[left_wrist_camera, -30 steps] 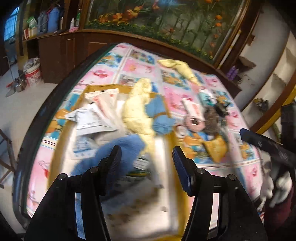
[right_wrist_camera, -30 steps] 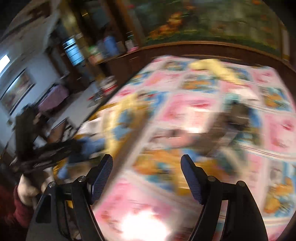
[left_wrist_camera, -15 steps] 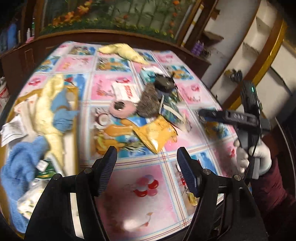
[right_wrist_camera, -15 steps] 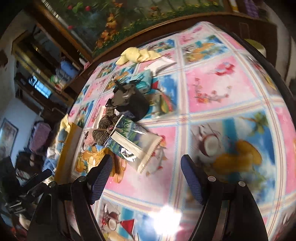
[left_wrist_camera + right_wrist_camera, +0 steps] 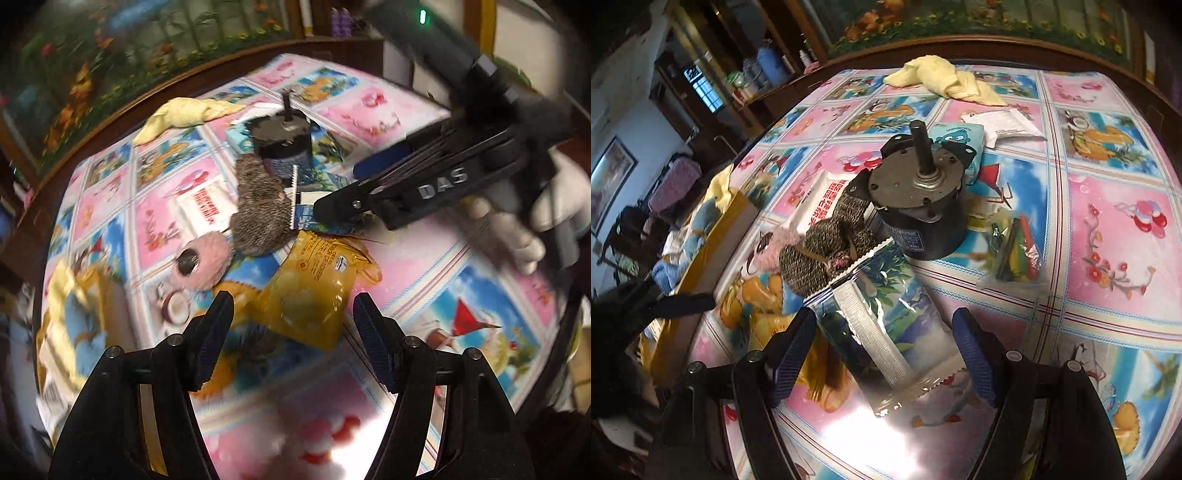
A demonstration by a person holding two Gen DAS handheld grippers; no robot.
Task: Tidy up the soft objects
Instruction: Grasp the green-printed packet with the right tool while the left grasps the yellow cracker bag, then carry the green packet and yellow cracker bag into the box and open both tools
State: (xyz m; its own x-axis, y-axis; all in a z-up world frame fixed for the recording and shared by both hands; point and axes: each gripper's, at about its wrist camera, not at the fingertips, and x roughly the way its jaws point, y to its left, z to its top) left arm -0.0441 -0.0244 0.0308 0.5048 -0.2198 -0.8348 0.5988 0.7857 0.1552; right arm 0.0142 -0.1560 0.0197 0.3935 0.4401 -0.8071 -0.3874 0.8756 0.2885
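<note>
Both fisheye views bend strongly at dark, vignetted edges. The left wrist view is motion-blurred, worst at its rim and on the gloved hand (image 5: 517, 229). The right wrist view is sharper, with white glare on the glossy desk (image 5: 849, 439) near the bottom.

Black grippers (image 5: 293, 325) with blue ribbed pads, white glove (image 5: 517, 229)
</note>
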